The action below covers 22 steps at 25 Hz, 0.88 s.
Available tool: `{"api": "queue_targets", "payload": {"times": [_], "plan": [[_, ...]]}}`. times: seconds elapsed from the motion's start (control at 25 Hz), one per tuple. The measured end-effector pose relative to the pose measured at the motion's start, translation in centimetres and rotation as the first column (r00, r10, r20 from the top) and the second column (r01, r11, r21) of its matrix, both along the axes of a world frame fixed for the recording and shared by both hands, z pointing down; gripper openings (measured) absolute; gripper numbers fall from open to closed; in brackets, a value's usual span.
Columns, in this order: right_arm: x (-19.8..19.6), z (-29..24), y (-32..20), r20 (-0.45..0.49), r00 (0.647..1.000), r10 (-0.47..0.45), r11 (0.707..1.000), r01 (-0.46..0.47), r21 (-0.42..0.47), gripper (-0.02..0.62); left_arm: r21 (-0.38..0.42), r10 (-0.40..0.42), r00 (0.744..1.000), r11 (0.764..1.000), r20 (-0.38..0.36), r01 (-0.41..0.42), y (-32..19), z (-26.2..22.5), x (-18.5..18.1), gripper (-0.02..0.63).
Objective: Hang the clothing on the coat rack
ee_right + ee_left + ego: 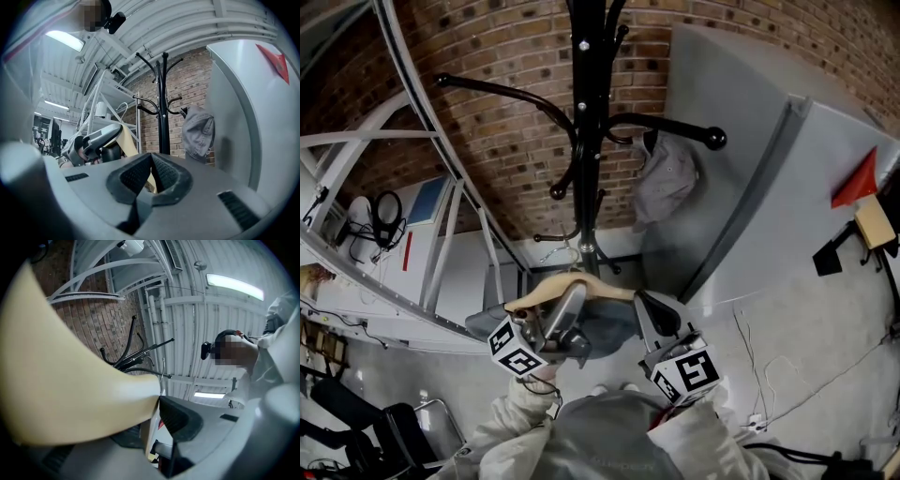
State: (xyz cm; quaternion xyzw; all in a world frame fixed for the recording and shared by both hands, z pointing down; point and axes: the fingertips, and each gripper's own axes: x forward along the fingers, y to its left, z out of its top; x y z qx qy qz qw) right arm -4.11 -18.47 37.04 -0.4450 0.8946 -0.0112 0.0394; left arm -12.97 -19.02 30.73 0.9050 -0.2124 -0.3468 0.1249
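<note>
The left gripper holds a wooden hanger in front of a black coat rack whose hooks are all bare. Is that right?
No, the hooks are not all bare: the head view shows a grey garment hanging from one arm of the black coat rack. The left gripper does hold the wooden hanger in front of it.

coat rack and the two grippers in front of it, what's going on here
A person holds a gripper in each hand before a black coat rack. The left gripper is clamped on a wooden hanger carrying a dark garment, below the rack's arms. The right gripper sits by the hanger's other end, jaws closed, nothing clearly between them. The hanger is not yet on the rack; a grey cap hangs from one arm.
</note>
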Motion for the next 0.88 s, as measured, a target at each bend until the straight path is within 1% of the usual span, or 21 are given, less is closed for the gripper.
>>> {"api": "queue_targets", "payload": {"times": [0.2,0.48,0.88], "plan": [[0.1,-0.6,-0.8,-0.001,1.0,0.03,0.999,-0.03,0.018,0.025,0.021,0.035,0.999,0.999,-0.002,-0.035,-1.5,-1.4,-0.1,0.101],[0.1,-1.1,-2.3,0.001,0.998,0.056,0.998,-0.056,0.04,0.025,0.038,0.067,0.997,0.997,-0.03,-0.066,-3.8,-3.2,-0.4,0.101],[0.1,-1.3,-4.4,0.003,0.997,0.077,0.996,-0.077,0.047,0.025,0.043,0.087,0.995,0.995,-0.052,-0.085,-6.5,-3.9,-0.4,0.101]]}}
